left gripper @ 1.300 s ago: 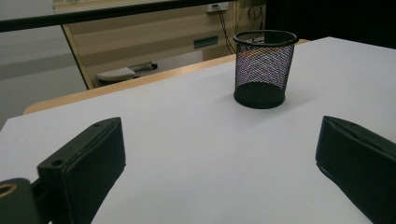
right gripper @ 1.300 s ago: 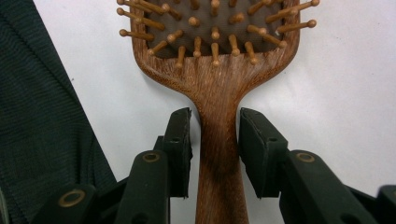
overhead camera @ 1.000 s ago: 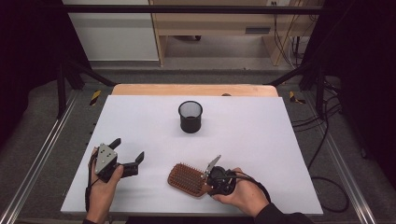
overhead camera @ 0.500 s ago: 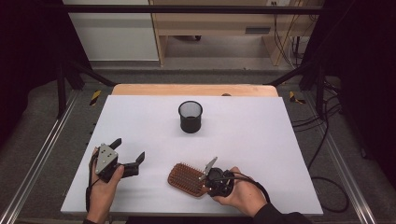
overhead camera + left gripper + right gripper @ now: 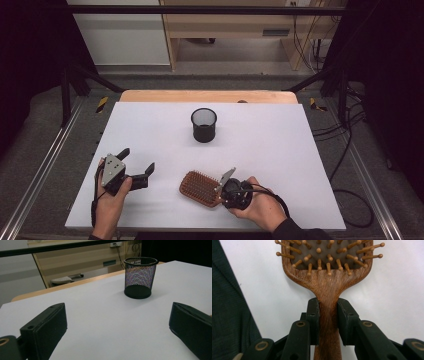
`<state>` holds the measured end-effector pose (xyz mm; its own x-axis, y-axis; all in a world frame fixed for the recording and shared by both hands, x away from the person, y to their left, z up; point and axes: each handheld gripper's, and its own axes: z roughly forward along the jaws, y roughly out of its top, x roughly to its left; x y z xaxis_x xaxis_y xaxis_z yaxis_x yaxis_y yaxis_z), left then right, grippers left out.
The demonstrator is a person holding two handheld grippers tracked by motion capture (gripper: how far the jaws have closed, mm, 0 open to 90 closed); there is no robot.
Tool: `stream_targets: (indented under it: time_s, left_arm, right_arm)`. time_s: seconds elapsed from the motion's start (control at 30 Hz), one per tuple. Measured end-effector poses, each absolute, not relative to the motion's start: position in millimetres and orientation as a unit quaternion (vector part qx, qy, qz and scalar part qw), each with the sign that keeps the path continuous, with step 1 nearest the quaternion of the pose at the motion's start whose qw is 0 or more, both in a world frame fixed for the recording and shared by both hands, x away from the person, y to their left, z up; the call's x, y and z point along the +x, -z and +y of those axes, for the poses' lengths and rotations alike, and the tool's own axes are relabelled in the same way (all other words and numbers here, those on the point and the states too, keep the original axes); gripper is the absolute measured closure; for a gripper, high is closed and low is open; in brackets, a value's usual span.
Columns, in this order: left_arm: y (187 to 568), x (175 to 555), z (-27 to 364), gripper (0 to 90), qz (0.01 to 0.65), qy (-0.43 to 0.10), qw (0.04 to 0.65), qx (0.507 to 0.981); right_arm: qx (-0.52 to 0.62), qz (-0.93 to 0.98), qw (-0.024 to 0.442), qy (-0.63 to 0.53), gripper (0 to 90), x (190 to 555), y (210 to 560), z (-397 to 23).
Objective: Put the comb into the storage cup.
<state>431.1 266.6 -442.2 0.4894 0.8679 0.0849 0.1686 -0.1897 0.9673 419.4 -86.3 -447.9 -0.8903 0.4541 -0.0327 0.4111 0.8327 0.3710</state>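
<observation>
wooden hairbrush point(image 5: 328, 280) handle clamped in right gripper point(image 5: 328, 312).

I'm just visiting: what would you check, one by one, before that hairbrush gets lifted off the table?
1. Right gripper clamped on the hairbrush handle: ok, both pads press the wood.
2. Grip centred on the handle: ok, just below the head.
3. Brush lying flat, bristles up: ok.
4. Mesh cup upright with an open top: ok, nothing seen inside.
5. Path from brush to cup: ok, bare white table between.
6. Left gripper out of the way: ok, open and holding nothing, off to the side.
</observation>
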Motion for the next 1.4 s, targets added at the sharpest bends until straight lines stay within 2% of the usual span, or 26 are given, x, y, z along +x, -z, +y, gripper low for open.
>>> stream_targets:
  time_s: [0.33, 0.67, 1.0, 1.4]
  left_arm:
    - [440.1, 429.4, 269.0, 1.9, 0.378, -0.338, 0.524, 0.684]
    - [433.1, 422.0, 272.9, 1.9, 0.38, -0.322, 0.558, 0.664]
    - [411.4, 419.2, 233.9, 1.6, 0.333, -0.271, 0.597, 0.677]
    - [376.8, 445.8, 177.4, 1.8, 0.313, -0.211, 0.625, 0.683]
  right_arm:
    - [0.243, 0.935, 0.082, -0.246, 72.8, 431.7, 441.0, -94.2]
    - [0.274, 0.889, 0.125, -0.344, 72.8, 451.4, 429.2, -110.2]
    - [0.285, 0.849, 0.16, -0.416, 72.8, 461.1, 424.2, -116.2]
    - [0.293, 0.8, 0.19, -0.488, 72.8, 469.9, 414.1, -118.3]
